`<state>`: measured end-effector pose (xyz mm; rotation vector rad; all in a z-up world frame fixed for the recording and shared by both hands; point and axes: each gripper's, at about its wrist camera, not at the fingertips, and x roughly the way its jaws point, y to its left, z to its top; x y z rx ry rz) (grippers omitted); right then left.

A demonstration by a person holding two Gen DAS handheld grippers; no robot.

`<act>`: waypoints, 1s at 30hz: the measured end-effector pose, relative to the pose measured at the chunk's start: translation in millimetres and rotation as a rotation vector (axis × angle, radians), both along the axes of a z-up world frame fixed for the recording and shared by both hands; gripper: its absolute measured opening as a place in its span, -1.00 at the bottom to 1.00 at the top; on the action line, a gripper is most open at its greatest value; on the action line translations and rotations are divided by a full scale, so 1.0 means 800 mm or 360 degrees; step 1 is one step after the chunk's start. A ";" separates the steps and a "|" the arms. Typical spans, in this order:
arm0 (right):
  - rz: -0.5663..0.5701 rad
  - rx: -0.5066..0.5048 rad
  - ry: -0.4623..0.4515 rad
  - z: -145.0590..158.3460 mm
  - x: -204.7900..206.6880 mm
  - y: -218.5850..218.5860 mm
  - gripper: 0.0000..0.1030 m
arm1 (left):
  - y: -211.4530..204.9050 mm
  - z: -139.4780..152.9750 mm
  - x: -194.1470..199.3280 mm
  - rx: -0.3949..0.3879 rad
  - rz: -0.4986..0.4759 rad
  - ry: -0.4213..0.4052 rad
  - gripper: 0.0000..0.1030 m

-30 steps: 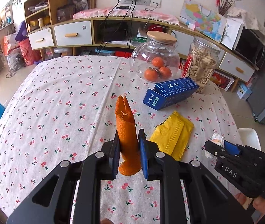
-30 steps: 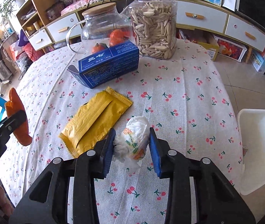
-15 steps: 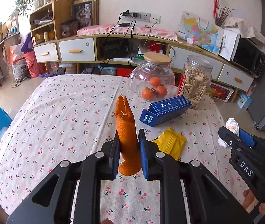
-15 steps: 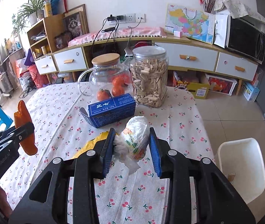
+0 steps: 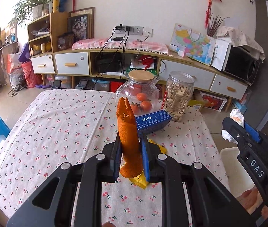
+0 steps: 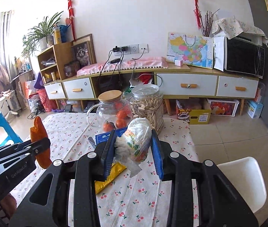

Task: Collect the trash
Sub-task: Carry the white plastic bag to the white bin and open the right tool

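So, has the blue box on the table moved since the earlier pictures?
No. The blue box lies in front of the glass jug and seed jar, as before; only the cameras rose.

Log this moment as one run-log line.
left tool: shut on orange peel | right tool: shut on crumpled wrapper | yellow packet: on table

- I read this as a lived-in home, a living or dining room.
- Bench point(image 5: 54, 124) under a cherry-print cloth; on it a glass jar of oranges point(image 5: 139, 94) with a wooden lid and a plastic jar of seeds point(image 5: 179, 96).
- Long low sideboard point(image 6: 188, 85) on the far wall, white drawers with wooden pulls, a pink cloth on top.
- Microwave point(image 6: 244, 56) under a floral cover, a colourful map bag point(image 6: 190, 50) beside it.
- Wall sockets point(image 6: 132, 48) with chargers plugged in.
- Shelf unit with a framed cat picture point(image 6: 81, 54) and a potted plant point(image 6: 43, 32).
- Red hanging ornaments point(image 6: 70, 5) on the wall, tiled floor, blue plastic stool point(image 6: 0, 132).
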<state>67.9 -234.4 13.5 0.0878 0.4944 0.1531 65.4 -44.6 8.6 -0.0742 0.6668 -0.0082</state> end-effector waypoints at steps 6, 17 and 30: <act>-0.0104 -0.0053 -0.0074 0.010 -0.012 -0.023 -0.35 | -0.027 0.013 -0.005 -0.0008 -0.0052 -0.0032 -0.63; -0.0319 -0.0142 -0.0111 0.016 -0.030 -0.081 -0.34 | -0.088 0.020 -0.008 -0.0008 -0.0187 -0.0031 -0.63; -0.0746 -0.0084 0.0021 0.017 -0.032 -0.211 -0.30 | -0.179 0.019 0.001 0.0011 -0.0374 0.0002 -0.63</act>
